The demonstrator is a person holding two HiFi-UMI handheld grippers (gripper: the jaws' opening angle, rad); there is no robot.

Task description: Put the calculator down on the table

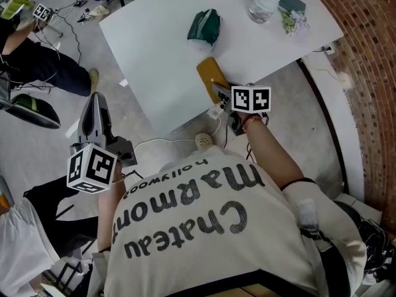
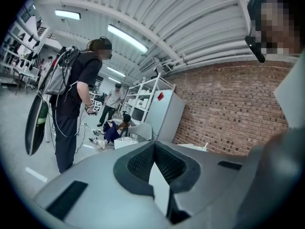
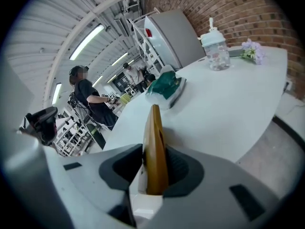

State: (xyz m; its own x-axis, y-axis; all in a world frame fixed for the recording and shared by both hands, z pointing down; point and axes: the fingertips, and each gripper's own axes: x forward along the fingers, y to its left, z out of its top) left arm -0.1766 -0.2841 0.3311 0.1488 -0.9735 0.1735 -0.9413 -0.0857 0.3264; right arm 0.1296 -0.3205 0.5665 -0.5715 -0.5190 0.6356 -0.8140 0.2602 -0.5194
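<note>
The calculator [image 1: 209, 74] is at the near edge of the white table [image 1: 154, 48], with its near end between the jaws of my right hand-held gripper [image 1: 218, 94]. Its long axis runs straight away from me along the line of the jaws, toward a green bundle [image 1: 204, 26] farther in on the table. In the right gripper view the calculator [image 3: 155, 147] shows edge-on as a thin yellow slab standing upright between the pads. The jaws of the right hand-held gripper [image 3: 155, 163] are narrowly apart, close on both of its faces, with a sliver of dark gap on the left side. I cannot tell whether its underside already touches the table [image 3: 228, 104].

My right forearm [image 1: 266, 153] reaches forward, bare from a short sleeve, and the hand-held gripper slants down toward the table edge. My left hand-held gripper [image 1: 96, 104] is off the table at my left side, over the grey floor [image 1: 62, 122], and points ahead. In its own view the left hand-held gripper [image 2: 154, 149] has its pads together at the tips, with nothing between them.

Farther along the table stand a clear bottle [image 3: 215, 51] and a sprig of pale flowers [image 3: 251, 50]. A brick wall [image 2: 224, 109] runs along the right side, with a white cabinet [image 2: 164, 113] against it. A person with a backpack [image 2: 71, 94] stands on the floor under long ceiling lights.
</note>
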